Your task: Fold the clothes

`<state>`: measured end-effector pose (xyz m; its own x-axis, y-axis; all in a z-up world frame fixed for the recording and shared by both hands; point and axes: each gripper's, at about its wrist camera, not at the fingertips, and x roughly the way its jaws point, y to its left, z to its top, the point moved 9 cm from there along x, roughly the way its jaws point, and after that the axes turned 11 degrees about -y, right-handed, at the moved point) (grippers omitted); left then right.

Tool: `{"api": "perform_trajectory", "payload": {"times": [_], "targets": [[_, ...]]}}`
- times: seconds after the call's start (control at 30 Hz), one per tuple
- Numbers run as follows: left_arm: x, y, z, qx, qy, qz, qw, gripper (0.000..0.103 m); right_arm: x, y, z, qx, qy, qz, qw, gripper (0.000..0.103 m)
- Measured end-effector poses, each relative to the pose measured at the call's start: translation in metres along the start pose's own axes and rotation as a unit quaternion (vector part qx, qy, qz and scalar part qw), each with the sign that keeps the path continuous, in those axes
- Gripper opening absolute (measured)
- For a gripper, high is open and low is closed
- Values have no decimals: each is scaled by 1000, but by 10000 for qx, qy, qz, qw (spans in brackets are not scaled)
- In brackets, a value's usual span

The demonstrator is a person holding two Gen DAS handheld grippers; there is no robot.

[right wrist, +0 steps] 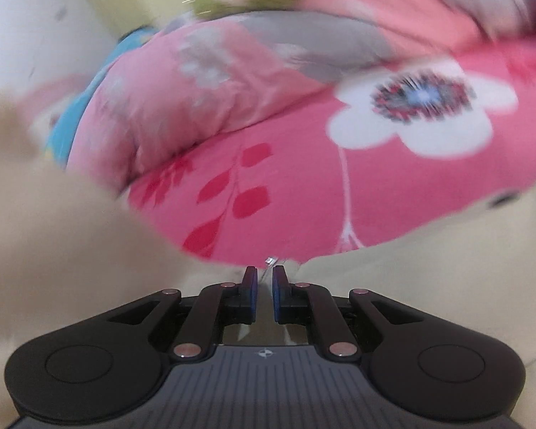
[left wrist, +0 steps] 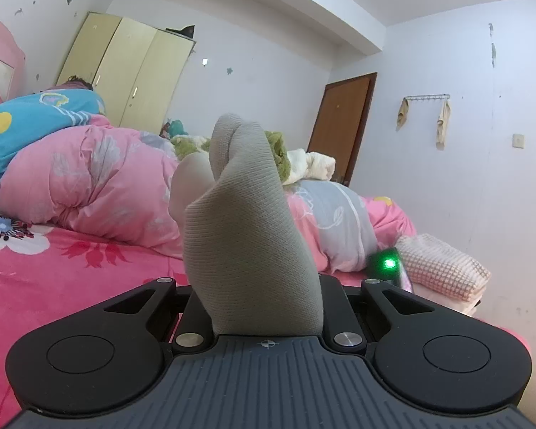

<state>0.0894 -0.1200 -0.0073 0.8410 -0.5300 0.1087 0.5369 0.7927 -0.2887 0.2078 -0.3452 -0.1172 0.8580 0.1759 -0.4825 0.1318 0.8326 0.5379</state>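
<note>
- The left hand-held gripper (left wrist: 264, 307) sits at the bottom centre of the left wrist view, clamped on a grey knit sock (left wrist: 246, 221). Its fingertips are hidden behind the fabric.
- The sock rises from between the jaws up to the middle of the frame, bunched into folds at the top, with a paler fold showing at its left side.
- Behind the sock lies a bed with a pink floral sheet (left wrist: 53, 268) — it fills the lower left of the frame.
- A pink quilt (left wrist: 89, 186) is heaped across the middle left, with a blue quilt (left wrist: 28, 125) above it at the far left.
- A small green light (left wrist: 388, 263) glows just right of the sock, on a dark device lying on the bed.
- Beside it, at the lower right, sits a pale checked folded cloth (left wrist: 443, 264).
- A cream wardrobe (left wrist: 132, 75) stands in the upper left and a brown door (left wrist: 343, 125) right of centre, against white walls.
- The right wrist view is heavily motion-blurred. The right hand-held gripper (right wrist: 264, 282) shows at the bottom centre, jaws narrowly apart, blue pads (right wrist: 278, 296) facing each other — nothing is clearly held between them.
- Above it spreads the pink sheet with a large white flower (right wrist: 421, 107) at the upper right.
- A blurred beige mass (right wrist: 53, 250) covers the left and lower areas; what it is cannot be told.
</note>
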Motion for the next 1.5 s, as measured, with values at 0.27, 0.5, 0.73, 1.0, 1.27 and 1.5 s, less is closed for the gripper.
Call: {"api": "perform_trajectory", "payload": {"times": [0.27, 0.5, 0.73, 1.0, 1.27, 1.5], "targets": [[15, -32, -5, 297, 137, -271, 9991, 14, -91, -59, 9, 937, -857, 50, 9919, 17], [44, -94, -43, 726, 668, -814, 9918, 15, -169, -115, -5, 1617, -1404, -146, 9767, 17], [70, -133, -105, 1121, 1379, -858, 9803, 16, -220, -162, -11, 2169, -1825, -284, 9586, 17], [61, -151, -126, 1576, 1825, -1111, 9641, 48, -250, -197, -23, 2608, -2030, -351, 9431, 17], [44, -171, -117, 1155, 1879, -1645, 9614, 70, -258, -198, -31, 2673, -2043, -380, 9409, 21], [23, -164, -77, 318, 1675, -1974, 9654, 89, -272, -198, -36, 2789, -2119, -479, 9354, 34]]}}
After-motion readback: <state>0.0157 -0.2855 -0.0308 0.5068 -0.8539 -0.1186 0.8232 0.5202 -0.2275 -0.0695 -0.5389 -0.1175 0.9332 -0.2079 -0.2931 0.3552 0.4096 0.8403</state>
